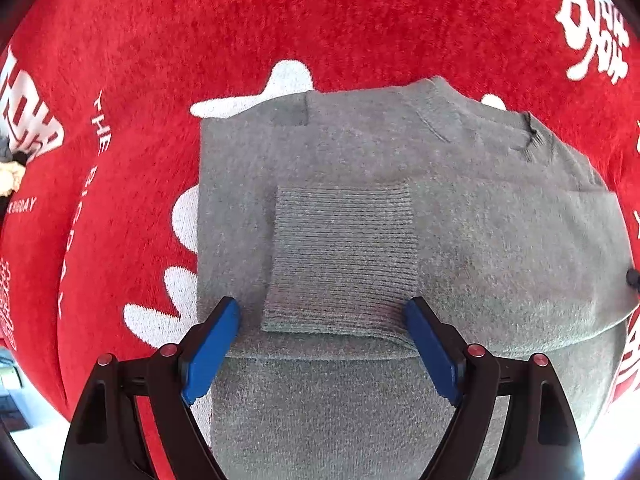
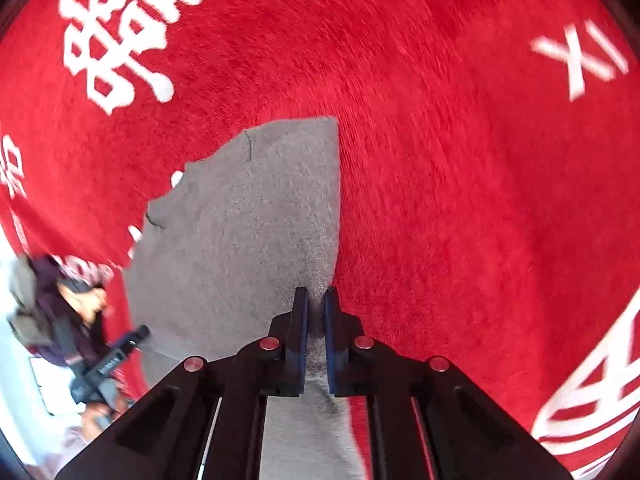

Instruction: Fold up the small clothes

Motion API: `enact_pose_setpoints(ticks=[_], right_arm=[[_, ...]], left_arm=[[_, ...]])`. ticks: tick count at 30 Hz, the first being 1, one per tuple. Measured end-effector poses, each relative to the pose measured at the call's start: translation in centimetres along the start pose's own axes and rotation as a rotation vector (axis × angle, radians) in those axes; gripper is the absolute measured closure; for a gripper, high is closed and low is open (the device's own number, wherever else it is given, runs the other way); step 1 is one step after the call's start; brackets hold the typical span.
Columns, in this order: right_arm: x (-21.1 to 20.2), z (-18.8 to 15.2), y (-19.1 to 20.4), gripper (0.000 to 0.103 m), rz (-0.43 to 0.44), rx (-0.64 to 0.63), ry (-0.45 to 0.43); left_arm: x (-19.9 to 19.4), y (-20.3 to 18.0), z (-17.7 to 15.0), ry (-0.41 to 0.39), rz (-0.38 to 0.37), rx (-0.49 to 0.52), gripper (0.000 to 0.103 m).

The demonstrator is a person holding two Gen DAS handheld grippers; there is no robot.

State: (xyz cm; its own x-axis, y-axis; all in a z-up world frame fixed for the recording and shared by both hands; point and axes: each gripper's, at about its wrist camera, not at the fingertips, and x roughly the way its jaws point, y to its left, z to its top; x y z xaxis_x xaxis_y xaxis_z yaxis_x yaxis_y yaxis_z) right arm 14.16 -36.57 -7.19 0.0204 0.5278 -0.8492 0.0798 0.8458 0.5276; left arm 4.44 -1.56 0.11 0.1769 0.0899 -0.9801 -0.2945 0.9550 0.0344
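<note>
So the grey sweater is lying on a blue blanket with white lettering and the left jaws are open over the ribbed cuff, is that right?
Not quite: the blanket is red, not blue, as the left wrist view shows. The rest holds: the grey sweater lies on it, the lettering is white, and the left gripper has its jaws open on either side of the ribbed cuff.

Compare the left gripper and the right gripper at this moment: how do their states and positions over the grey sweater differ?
The left gripper stands wide open, straddling the ribbed cuff without pinching it; the right gripper is shut, with grey knit showing between its fingers. Left is over the grey sweater middle; right sits at its edge beside the red blanket. Both point downward.
</note>
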Motion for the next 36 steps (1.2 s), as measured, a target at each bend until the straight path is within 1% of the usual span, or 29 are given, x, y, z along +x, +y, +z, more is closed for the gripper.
enact_pose_setpoints(ticks=[1, 3, 6, 8, 10, 12, 13, 17, 21, 28, 36], right_arm=[[0.1, 0.1, -0.3, 0.095, -0.008, 0.003, 0.003], [0.4, 0.2, -1.7, 0.095, -0.064, 0.036, 0.0], [-0.4, 0.0, -3.2, 0.095, -0.056, 0.128, -0.024], [-1.3, -0.8, -3.4, 0.094, -0.039, 0.154, -0.02], [-2.1, -2.0, -2.9, 0.084, -0.031, 0.136, -0.007], [-2.5, -3.2, -2.1, 0.045, -0.036, 0.107, 0.013], [-2.6, -3.6, -1.7, 0.041, -0.038, 0.093, 0.02], [-2.4, -5.7, 0.3, 0.041, -0.043, 0.023, 0.063], [-2.2, -6.9, 1.5, 0.041, -0.026, -0.021, 0.09], [-1.2, -8.1, 2.7, 0.041, 0.01, -0.072, 0.153], [-1.0, -9.0, 2.3, 0.041, 0.049, -0.119, 0.198]], left_arm=[[0.1, -0.2, 0.0, -0.002, 0.001, 0.001, 0.017], [0.2, -0.3, -0.1, 0.001, -0.005, -0.014, 0.017], [0.1, 0.0, -0.1, 0.012, -0.015, -0.025, 0.017], [-0.1, -0.1, -0.2, 0.012, -0.016, -0.013, 0.017], [-0.4, -0.1, -0.4, 0.014, -0.014, -0.008, 0.017], [-0.8, -0.3, -0.5, 0.026, -0.011, -0.007, 0.017], [-0.9, -0.4, -0.6, 0.032, -0.011, -0.004, 0.017], [-1.7, -1.3, -1.3, 0.053, -0.017, 0.027, 0.017], [-2.5, -2.8, -2.3, 0.071, -0.023, 0.066, 0.017], [-3.5, -4.6, -3.7, 0.092, -0.025, 0.056, 0.017], [-5.2, -6.9, -5.3, 0.09, -0.018, 0.036, 0.017]])
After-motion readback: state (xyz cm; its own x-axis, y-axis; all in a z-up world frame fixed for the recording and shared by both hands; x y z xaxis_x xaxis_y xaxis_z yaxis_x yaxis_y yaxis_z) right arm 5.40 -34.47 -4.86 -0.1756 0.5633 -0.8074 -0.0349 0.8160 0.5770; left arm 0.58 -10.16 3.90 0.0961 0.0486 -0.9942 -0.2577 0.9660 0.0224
